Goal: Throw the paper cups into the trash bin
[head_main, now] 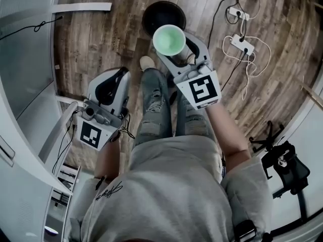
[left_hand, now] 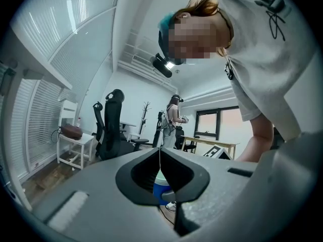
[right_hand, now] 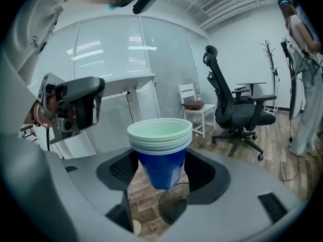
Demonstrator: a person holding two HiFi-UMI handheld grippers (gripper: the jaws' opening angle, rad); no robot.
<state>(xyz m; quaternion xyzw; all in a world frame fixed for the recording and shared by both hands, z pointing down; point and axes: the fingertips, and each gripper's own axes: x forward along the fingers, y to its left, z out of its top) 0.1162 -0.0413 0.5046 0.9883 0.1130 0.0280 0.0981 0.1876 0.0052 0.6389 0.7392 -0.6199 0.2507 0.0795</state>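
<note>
While clamped in the right tongs, stack of paper cups hanging above the trash bin on the floor.
Looks light and thin-walled, easy to crush, nested and liable to slide apart, so best pinched gently on the blue side wall just under the rims, as now. From the head view, only the green inside of the top cup and the bin's dark mouth; from the right gripper view, several nested rims, blue wall held between the jaws, bin showing beneath. Left tongs closed on nothing, jaws meeting in a thin line in the left gripper view.
</note>
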